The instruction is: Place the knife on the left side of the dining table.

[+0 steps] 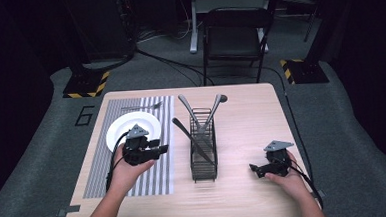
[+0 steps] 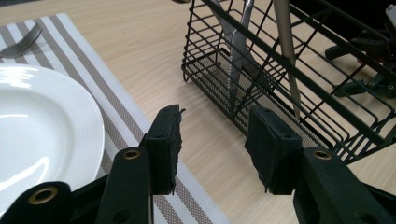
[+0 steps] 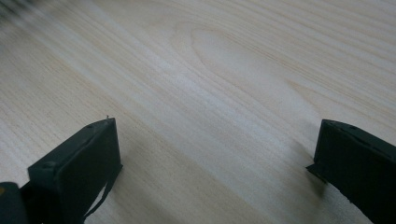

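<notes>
Cutlery basket [image 1: 203, 150], black wire, stands mid-tabletop with a knife and other utensils [image 1: 197, 119] leaning out of it.

Going down in size: the wooden tabletop [image 1: 241, 121]; the striped placemat [image 1: 157, 173] along its left side; the white plate [image 1: 117, 132] on the mat's far half; the basket just off the mat's right edge; a fork [image 1: 142, 107] already laid beyond the plate. The left gripper [image 2: 212, 140] hovers over the plate's near rim, jaws half open and empty, aimed at the basket. The right gripper [image 3: 215, 154] rests wide open and empty near the right edge. Likely step: setting the place; the next move calls for reaching into the basket and closing on one handle.
</notes>
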{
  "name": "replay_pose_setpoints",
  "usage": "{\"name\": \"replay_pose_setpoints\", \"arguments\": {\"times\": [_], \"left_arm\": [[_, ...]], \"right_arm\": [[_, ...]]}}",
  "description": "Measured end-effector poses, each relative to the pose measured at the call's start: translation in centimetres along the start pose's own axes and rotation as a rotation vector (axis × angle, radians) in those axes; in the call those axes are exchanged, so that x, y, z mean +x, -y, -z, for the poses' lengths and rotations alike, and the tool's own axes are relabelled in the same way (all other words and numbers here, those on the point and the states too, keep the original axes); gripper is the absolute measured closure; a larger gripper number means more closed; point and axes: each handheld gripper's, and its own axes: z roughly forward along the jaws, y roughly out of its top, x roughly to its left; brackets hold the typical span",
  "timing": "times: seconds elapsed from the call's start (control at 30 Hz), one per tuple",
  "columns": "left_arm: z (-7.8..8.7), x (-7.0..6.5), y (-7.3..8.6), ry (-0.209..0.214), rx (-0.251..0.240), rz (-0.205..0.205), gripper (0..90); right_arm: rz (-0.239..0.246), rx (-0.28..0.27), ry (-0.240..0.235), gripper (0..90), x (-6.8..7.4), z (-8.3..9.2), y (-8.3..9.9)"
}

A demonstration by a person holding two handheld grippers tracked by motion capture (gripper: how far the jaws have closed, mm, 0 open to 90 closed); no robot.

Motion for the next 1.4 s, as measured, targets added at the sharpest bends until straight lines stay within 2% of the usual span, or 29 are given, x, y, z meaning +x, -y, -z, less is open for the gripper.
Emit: {"name": "replay_pose_setpoints", "arguments": {"times": [0.1,0.2,0.33,0.9,1.13,1.23,1.4], "left_arm": [[0.3,-0.2,-0.6,0.001,-0.008,0.012,55.5],[0.5,-0.3,-1.0,0.000,-0.010,0.014,61.3],[0.9,-0.5,-1.7,-0.007,-0.015,0.015,62.5],[1.8,-1.5,-5.1,0.041,-0.055,0.019,64.3],[1.3,-1.7,-6.3,0.056,-0.063,0.033,63.3],[0.8,-1.8,-6.7,0.045,-0.063,0.040,63.1],[-0.1,-1.8,-7.3,0.055,-0.064,0.056,63.1]], "right_arm": [[0.002,-0.002,0.003,0.0,0.0,0.0,0.0],[0.002,-0.002,0.002,0.0,0.0,0.0,0.0],[0.000,-0.001,0.008,0.0,0.0,0.0,0.0],[0.002,-0.002,0.003,0.0,0.0,0.0,0.0],[0.002,-0.002,0.003,0.0,0.0,0.0,0.0],[-0.001,0.001,0.000,0.0,0.0,0.0,0.0],[0.002,-0.002,0.002,0.0,0.0,0.0,0.0]]}}
